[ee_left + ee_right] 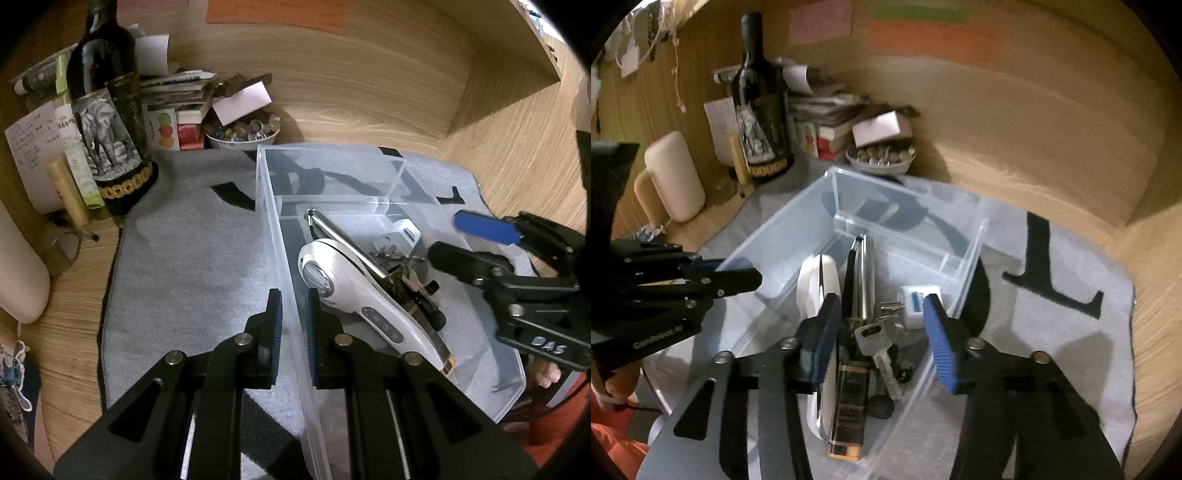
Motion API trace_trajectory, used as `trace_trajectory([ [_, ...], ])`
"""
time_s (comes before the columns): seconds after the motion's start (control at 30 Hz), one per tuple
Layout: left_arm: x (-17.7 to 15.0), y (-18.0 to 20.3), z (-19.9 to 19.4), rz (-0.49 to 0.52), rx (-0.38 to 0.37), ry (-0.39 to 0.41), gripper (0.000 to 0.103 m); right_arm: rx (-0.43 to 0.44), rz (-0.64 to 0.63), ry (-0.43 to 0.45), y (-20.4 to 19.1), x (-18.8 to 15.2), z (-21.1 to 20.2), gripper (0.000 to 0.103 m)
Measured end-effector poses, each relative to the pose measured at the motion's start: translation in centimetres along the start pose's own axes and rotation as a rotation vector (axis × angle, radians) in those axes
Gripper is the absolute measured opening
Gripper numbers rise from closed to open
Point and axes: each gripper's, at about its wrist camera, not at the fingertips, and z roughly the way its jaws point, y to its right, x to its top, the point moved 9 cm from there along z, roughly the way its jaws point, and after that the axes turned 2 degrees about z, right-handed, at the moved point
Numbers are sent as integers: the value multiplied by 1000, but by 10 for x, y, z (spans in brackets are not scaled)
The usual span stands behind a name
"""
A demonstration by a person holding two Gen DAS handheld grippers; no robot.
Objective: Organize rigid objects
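Wood-grain desk (369,103) fills the background of both views, with coloured paper notes (934,42) stuck along the top edge of the frame. Over it lies a grey cloth mat (192,266) bearing black shapes. On the mat, right of centre in the left wrist view, stands a clear plastic bin (269,206) split by a clear divider. In its nearer compartment lie a white handheld device (354,299), a dark radio with a chrome antenna (866,280), a white plug adapter (400,236) and a bunch of keys (877,334), all crowded together and touching. A dark wine bottle (107,110) with an elephant label stands upright in the upper left, beside stacked books (177,96) and a small bowl of stones (242,134). The left gripper (294,325) straddles the bin's near-left wall, its fingers nearly together around that wall. The right gripper (886,332) hangs above the bin's contents with fingers spread wide, holding nothing.
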Motion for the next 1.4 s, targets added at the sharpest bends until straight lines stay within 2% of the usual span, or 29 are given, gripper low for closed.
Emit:
trace_trajectory([
  [0.07,2,-1,-4,1,16,7,14,-6,6,27,3,3,-8,61],
  [0.13,4,-2,-8,1,27,18,26,-15,15,62,7,6,-18,69],
  [0.17,5,-1,-12,1,34,30,36,-19,18,79,8,8,-22,72],
  [0.2,7,0,-15,5,38,40,42,-23,20,99,10,9,-29,74],
  [0.33,13,10,-33,30,54,98,56,-35,29,163,16,13,-49,80],
  [0.4,17,19,-46,39,53,147,66,-41,37,197,20,14,-61,82],
  [0.47,20,29,-61,49,59,199,69,-48,43,226,24,13,-72,85],
  [0.5,23,31,-65,52,59,215,77,-54,48,245,26,13,-79,86],
  [0.63,27,49,-95,65,67,326,89,-82,61,311,33,10,-102,97],
  [0.7,28,56,-107,68,80,378,99,-98,69,352,36,9,-116,103],
  [0.87,24,72,-138,67,109,487,102,-123,87,430,42,4,-145,103],
  [1.07,14,82,-160,39,111,570,103,-126,114,476,46,-6,-163,103],
  [1.4,5,92,-167,29,97,594,103,-125,133,490,48,-18,-173,103],
])
